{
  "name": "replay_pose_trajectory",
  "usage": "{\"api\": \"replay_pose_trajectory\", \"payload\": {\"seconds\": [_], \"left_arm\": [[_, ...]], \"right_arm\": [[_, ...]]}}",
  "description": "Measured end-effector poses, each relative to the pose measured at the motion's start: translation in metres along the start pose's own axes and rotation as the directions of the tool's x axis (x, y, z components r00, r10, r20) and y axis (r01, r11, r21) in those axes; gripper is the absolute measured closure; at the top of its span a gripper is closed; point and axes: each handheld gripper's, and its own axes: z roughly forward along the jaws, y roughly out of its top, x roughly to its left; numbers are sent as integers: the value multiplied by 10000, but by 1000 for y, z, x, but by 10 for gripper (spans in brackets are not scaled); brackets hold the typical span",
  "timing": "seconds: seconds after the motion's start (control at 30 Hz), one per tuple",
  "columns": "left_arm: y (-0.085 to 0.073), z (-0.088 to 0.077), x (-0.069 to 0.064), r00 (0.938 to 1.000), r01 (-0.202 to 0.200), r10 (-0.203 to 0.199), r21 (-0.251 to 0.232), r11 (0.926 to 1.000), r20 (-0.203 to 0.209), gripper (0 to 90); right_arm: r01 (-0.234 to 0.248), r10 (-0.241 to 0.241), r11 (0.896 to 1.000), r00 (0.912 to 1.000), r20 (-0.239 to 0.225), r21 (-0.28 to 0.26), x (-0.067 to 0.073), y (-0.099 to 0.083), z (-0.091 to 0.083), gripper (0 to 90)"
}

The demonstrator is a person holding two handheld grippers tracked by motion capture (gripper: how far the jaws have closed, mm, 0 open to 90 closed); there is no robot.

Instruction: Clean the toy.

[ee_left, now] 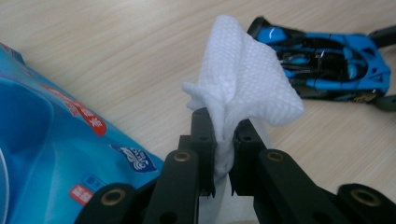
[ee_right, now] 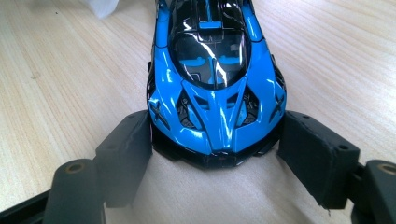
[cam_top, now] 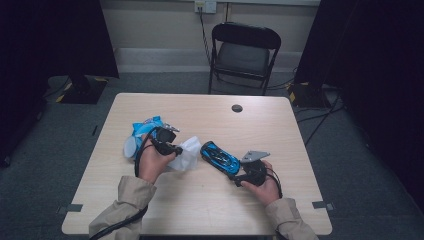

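Item: glossy blue and black die-cast toy sports car (ee_right: 215, 84), pointing from six o'clock towards twelve, resting on a pale wood-grain laminate tabletop (ee_right: 60, 60). Right gripper (ee_right: 215, 140), two black padded jaws, clamped against the car's near end at eight and four o'clock. Scrap of white cloth-like sheet (ee_right: 100, 6) at eleven o'clock, apart from the car.

text: none legible | blue wipes pack (ee_left: 56, 154): red and white labels; print unreadable
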Motion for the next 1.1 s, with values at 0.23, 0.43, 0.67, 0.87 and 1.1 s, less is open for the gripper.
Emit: {"api": "replay_pose_trajectory", "payload": {"seconds": [0.23,0.43,0.67,0.87,1.1], "left_arm": [[-8,26,-23,9983,-205,190,257,9995,559,825],[-13,42,-33,9971,-482,442,636,9968,625,824],[-15,48,-37,9971,-601,560,797,9950,521,817],[-17,50,-39,9967,-601,557,764,9953,584,812],[-18,52,-37,9955,-694,640,780,9945,705,803]], "right_arm": [[-15,15,10000,10000,4,-9,0,0,0,253],[-50,50,10000,10000,-27,30,0,0,0,215],[-54,53,9998,10000,-38,-208,-3,7,-14,186],[211,-213,9992,9997,-73,-354,-2,24,-18,213],[132,-135,9995,9998,-123,-278,-3,43,-1,267]]}}
